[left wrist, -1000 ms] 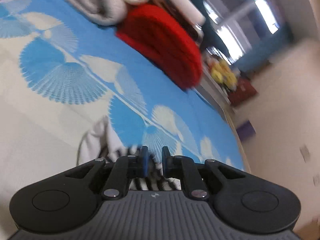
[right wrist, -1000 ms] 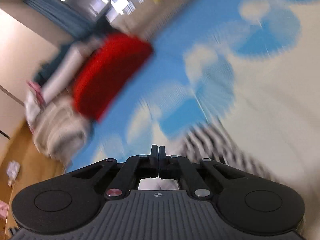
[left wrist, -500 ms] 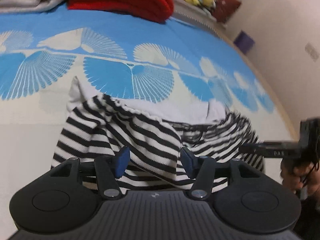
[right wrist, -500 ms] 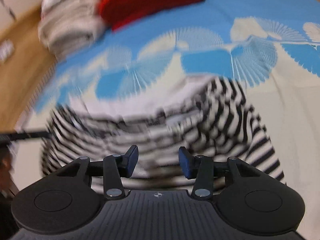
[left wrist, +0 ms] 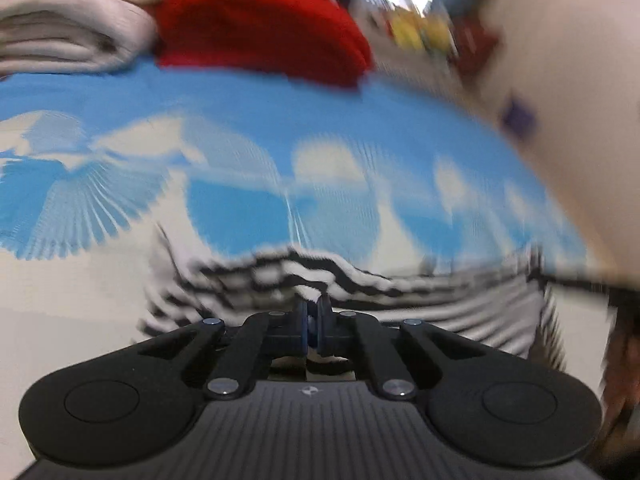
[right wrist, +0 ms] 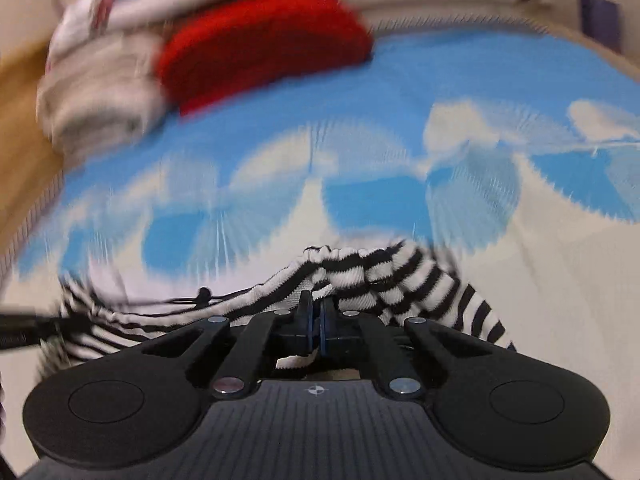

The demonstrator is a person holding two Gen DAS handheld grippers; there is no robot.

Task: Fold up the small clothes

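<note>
one striped garment (right wrist: pixel 404 276), one red folded pile (right wrist: pixel 260 44), one beige folded pile (left wrist: pixel 68 28) — two grippers

At the frame's lower centre, the right hand-held gripper (right wrist: pixel 315 314) has just closed on the striped garment (right wrist: pixel 404 284), bunched on the blue-and-white sheet (right wrist: pixel 280 120).

Open blue-and-cream bedspread (right wrist: pixel 280 128) ahead of my grippers, far edge blocked by red folded knit (right wrist: pixel 260 44) and cream folded stack (right wrist: pixel 100 92) touching it, wall (left wrist: pixel 560 60) on my right.
</note>
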